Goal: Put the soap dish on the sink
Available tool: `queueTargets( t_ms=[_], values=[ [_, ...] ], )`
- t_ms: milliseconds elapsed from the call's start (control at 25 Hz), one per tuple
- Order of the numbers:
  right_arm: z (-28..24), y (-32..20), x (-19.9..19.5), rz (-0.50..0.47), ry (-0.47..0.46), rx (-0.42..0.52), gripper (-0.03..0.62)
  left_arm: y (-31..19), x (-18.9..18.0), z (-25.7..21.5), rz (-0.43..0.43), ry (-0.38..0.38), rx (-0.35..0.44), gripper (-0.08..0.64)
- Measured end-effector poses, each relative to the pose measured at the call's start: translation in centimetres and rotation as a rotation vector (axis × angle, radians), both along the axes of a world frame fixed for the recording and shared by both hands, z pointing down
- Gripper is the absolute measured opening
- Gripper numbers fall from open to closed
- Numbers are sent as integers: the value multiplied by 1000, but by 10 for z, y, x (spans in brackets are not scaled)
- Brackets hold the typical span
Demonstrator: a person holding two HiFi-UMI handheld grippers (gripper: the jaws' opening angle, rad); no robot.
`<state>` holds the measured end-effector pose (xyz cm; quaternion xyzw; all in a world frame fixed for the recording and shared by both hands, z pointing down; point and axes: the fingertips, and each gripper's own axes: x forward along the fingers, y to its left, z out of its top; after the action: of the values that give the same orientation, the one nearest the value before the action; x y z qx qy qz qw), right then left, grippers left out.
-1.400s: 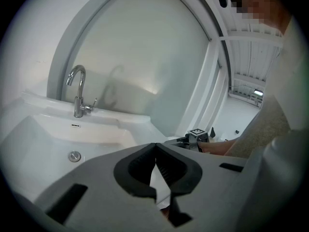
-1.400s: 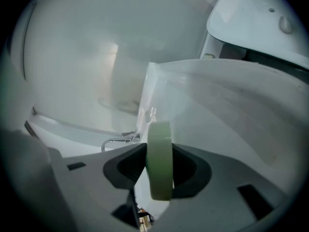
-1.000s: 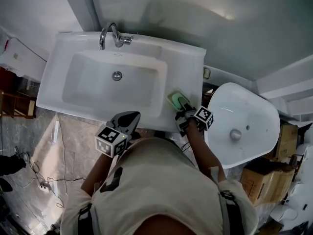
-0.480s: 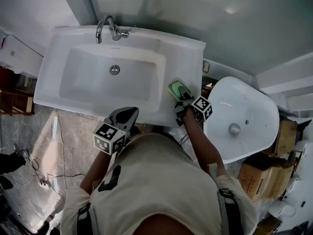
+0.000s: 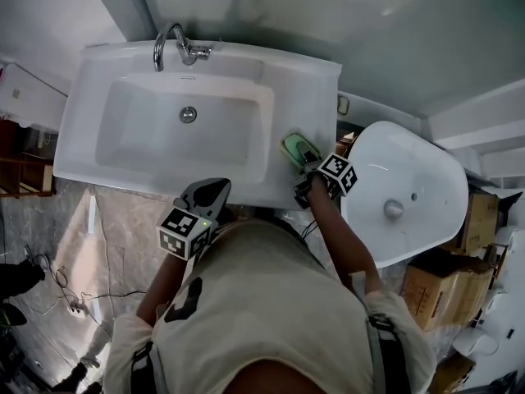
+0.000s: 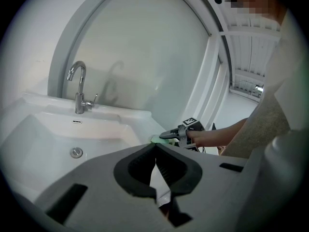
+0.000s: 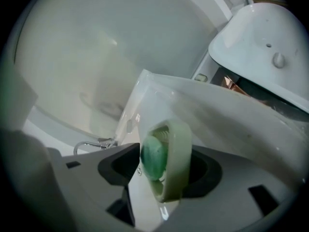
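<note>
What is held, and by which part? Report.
Nothing: the right hand-held gripper has just been opening, the soap dish loose between its jaws; the left hand-held gripper is shut, empty.

The soap dish is pale green, with a deeper green soap in it. White sink, silvery tap, a second white basin. The left claw is grey with black pads, its cube patterned in black-and-white squares. Beige shirt, brown cardboard boxes
</note>
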<state>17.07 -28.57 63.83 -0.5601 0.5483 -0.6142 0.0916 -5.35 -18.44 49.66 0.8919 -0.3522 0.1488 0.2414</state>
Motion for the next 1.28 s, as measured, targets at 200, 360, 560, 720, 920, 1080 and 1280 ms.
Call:
queueTargets(
  t_ms=[200, 360, 560, 720, 920, 1080, 1280],
  values=[
    [-4, 2, -7, -102, 6, -60, 321, -2, 2, 2, 12, -2, -1, 20],
    [-3, 13, -11, -182, -1, -122, 348, -5, 1, 5, 17, -27, 17, 20],
    [3, 31, -9, -221, -54, -195, 315, -5, -1, 10, 39, -70, 32, 20],
    [9, 43, -8, -207, -134, -245, 253, -6, -1, 11, 47, -72, 28, 20],
    [10, 44, -13, -101, -272, -222, 227, -5, 2, 12, 59, -76, 24, 20],
    [10, 36, -13, -14, -303, -165, 212, -6, 4, 13, 70, -83, 21, 20],
    [9, 21, -9, 109, -289, -91, 204, -4, 7, 14, 80, -94, 22, 20]
  ],
)
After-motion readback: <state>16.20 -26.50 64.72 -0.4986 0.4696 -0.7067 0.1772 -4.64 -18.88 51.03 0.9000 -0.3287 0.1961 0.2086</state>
